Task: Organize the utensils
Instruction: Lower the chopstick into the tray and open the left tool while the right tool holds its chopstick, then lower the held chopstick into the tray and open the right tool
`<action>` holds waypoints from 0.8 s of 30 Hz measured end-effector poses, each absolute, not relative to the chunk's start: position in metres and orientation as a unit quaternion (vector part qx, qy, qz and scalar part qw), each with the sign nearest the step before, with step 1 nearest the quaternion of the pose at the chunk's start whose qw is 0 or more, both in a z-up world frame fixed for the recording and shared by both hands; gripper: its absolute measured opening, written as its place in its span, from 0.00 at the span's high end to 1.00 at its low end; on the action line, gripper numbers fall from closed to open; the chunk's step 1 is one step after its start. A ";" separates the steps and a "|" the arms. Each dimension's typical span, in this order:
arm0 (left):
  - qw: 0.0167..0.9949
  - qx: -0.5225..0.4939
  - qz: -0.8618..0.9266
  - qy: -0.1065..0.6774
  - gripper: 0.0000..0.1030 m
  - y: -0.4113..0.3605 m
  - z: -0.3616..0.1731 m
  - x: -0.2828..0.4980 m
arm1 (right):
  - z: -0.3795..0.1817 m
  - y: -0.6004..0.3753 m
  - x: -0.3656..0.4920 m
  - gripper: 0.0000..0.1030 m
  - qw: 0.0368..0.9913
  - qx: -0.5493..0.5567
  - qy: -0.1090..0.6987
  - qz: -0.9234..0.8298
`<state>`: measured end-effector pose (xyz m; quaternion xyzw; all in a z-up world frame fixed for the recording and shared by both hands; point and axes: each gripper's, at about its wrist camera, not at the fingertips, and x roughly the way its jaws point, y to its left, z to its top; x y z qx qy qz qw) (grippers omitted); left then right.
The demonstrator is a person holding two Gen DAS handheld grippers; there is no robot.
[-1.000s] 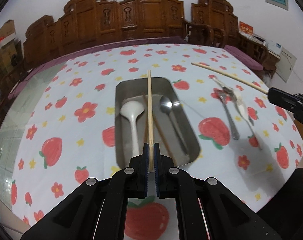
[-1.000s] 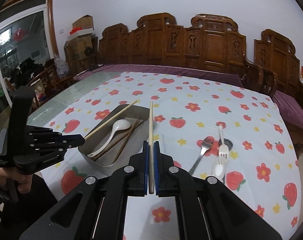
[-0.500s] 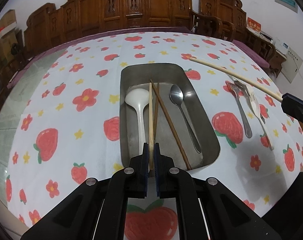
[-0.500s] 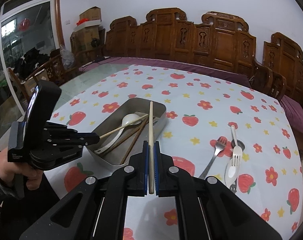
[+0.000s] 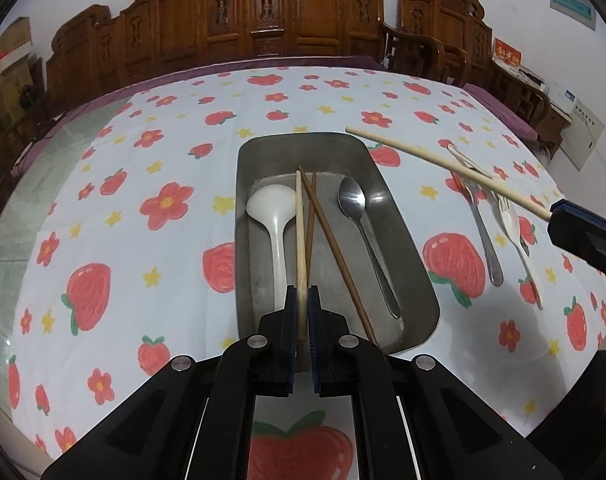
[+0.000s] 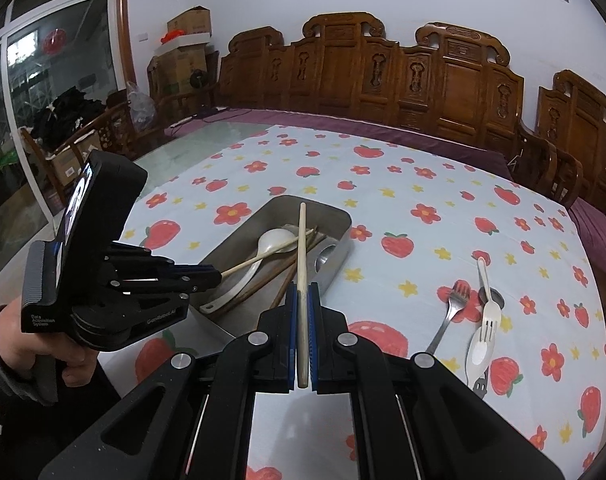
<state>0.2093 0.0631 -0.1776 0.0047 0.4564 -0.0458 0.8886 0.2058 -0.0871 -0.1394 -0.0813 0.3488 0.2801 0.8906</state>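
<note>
Utensil sort: both my grippers loaded, one pale chopstick each.

L gripper point(image 5: 302, 312): jaws shut on chopstick A point(image 5: 301, 240), which runs fwd & down into steel tray point(image 5: 413, 252), tip low among contents, betw. white spoon point(image 5: 273, 216) and two dark chopsticks point(image 5: 335, 256); contact w/ tray floor can't tell. Metal spoon point(image 5: 363, 228) lies on tray's R side. R gripper point(image 6: 302, 316): jaws shut on chopstick B point(image 6: 302, 248), held up in air, tip over tray's far part. Outside tray, on strawberry-print cloth point(image 6: 423, 208) over tabletop: metal fork point(image 6: 449, 312), white plastic fork point(image 6: 487, 316), one more white plastic utensil point(image 6: 479, 352) and a partly hidden metal spoon bowl point(image 6: 499, 300), clustered, touching/overlapping. My L hand point(image 6: 31, 344) grips L handle.
</note>
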 end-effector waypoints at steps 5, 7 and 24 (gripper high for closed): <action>0.893 -0.003 -0.043 0.448 0.80 0.070 -0.172 0.207 | -0.140 -0.080 0.208 0.94 0.889 -0.083 0.350 0.283; 0.896 -0.005 -0.041 0.442 0.75 0.072 -0.168 0.205 | -0.141 -0.075 0.209 0.94 0.888 -0.085 0.351 0.284; 0.915 -0.027 0.001 0.403 0.43 0.115 -0.140 0.185 | -0.175 -0.021 0.257 0.94 0.874 -0.070 0.401 0.264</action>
